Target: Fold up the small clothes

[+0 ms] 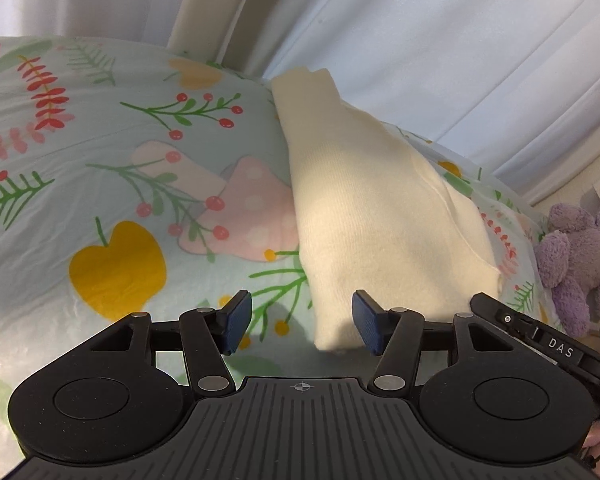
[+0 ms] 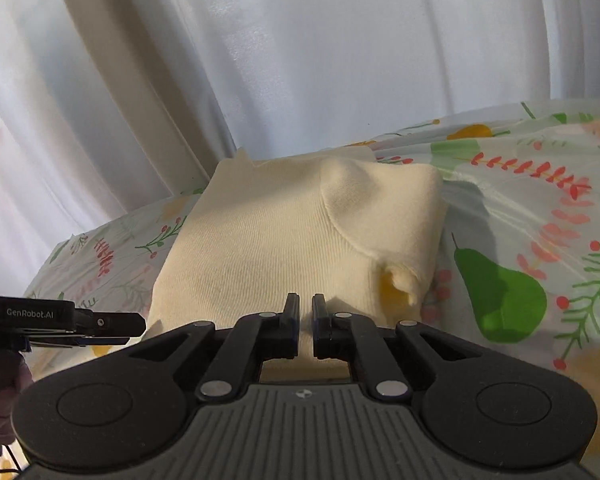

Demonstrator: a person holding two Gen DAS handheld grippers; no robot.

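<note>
Both wrist views low, close, sharing the cream garment (image 1: 380, 208)

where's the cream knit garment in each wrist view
Left wrist: cream knit garment runs from upper centre down to the left gripper, beside its right jaw.
Right wrist: it fills the centre, near edge at the right gripper.
Shared landmark: the floral bedsheet under it, white curtain behind.

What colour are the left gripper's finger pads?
Dark blue pads, clearest in the left wrist view.
</note>
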